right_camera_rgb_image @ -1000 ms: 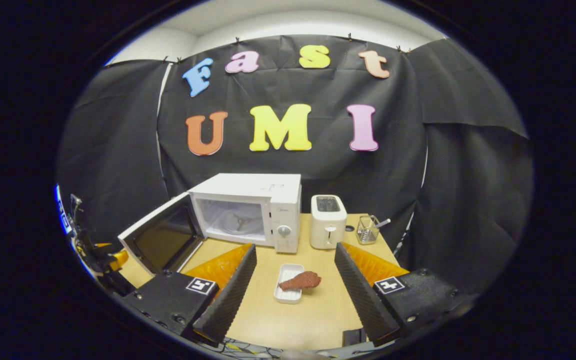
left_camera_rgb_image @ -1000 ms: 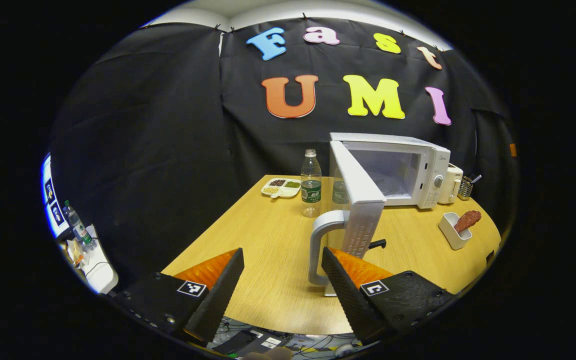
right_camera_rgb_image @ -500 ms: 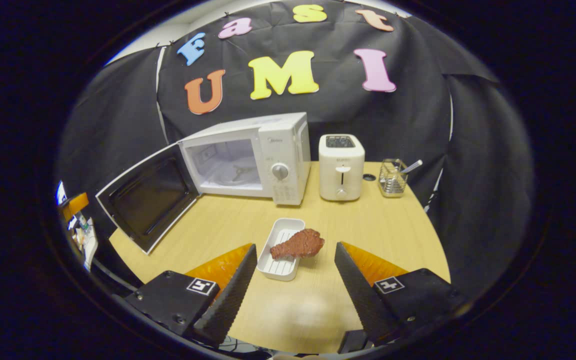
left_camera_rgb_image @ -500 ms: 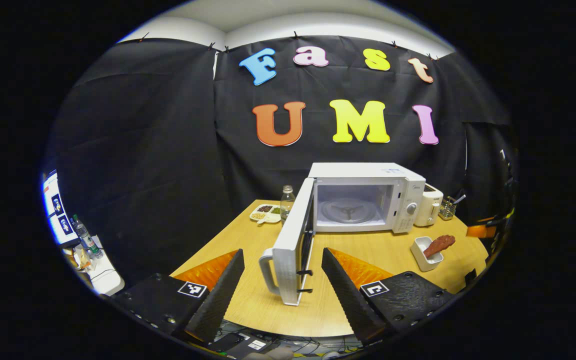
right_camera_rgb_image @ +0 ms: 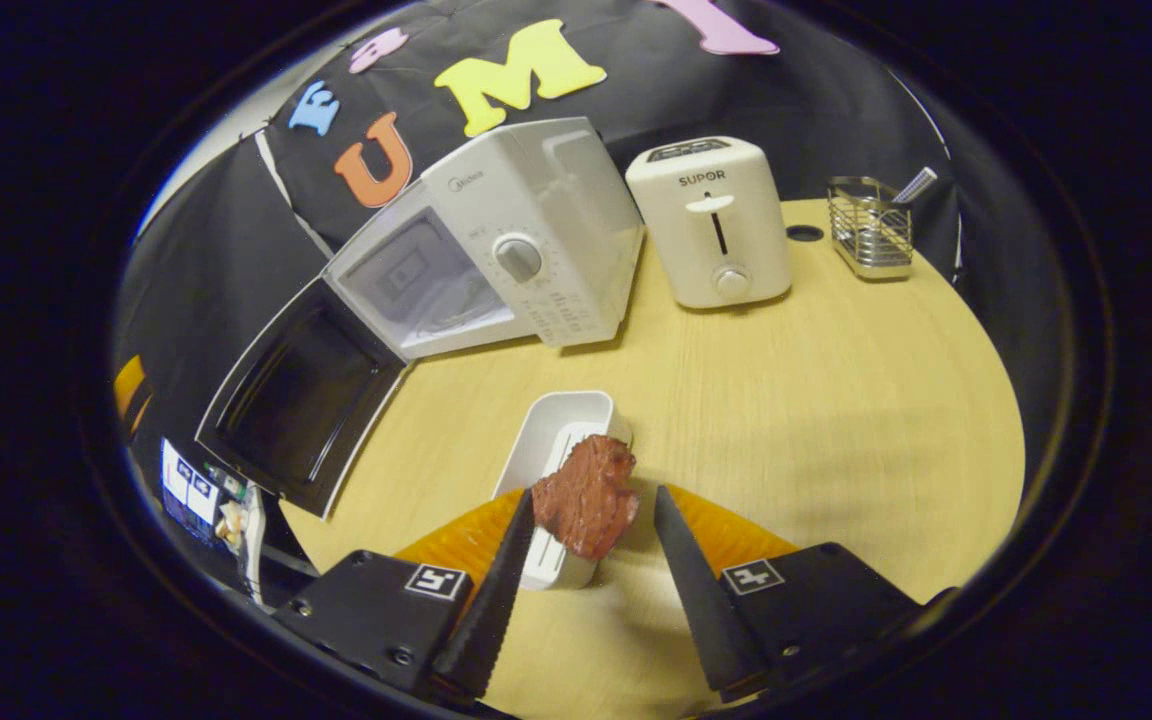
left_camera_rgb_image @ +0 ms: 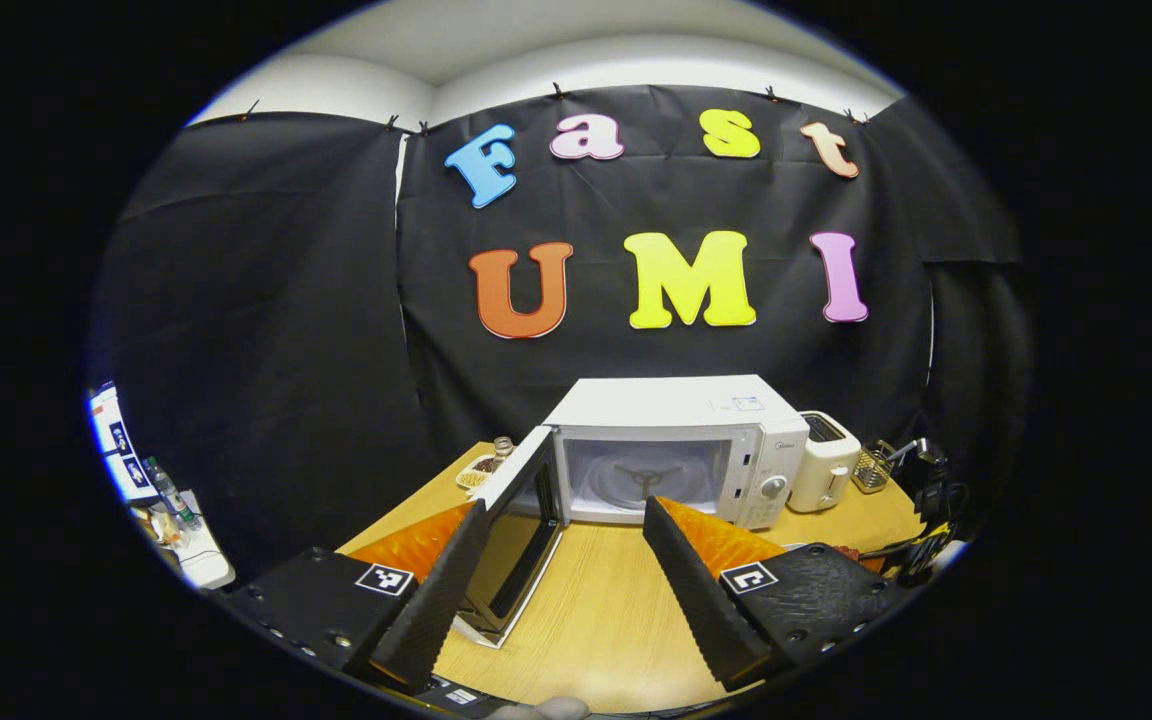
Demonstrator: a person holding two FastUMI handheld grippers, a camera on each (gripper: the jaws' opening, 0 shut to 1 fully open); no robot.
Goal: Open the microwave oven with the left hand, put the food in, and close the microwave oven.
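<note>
Right gripper view: the right gripper (right_camera_rgb_image: 588, 560) sits low over the table (right_camera_rgb_image: 836, 400) with its fingers spread to either side of the food (right_camera_rgb_image: 586, 495), a reddish-brown piece resting on the near end of a white tray (right_camera_rgb_image: 556, 440). A gap shows on the right of the food; on the left, contact cannot be told. The tray lies in front of the microwave (right_camera_rgb_image: 526, 240), apart from it. The microwave door (right_camera_rgb_image: 301, 395) is swung fully open at the microwave's left, and the cavity holds only its turntable. A white toaster (right_camera_rgb_image: 711, 220) stands just beside the microwave's right, and a wire basket (right_camera_rgb_image: 871, 235) stands beyond the toaster.

Left gripper view: the left gripper (left_camera_rgb_image: 561, 570) is held in front of the microwave (left_camera_rgb_image: 676, 440), well apart from it, fingers wide and holding nothing. The open door (left_camera_rgb_image: 516, 540) hangs from the microwave's left edge.
</note>
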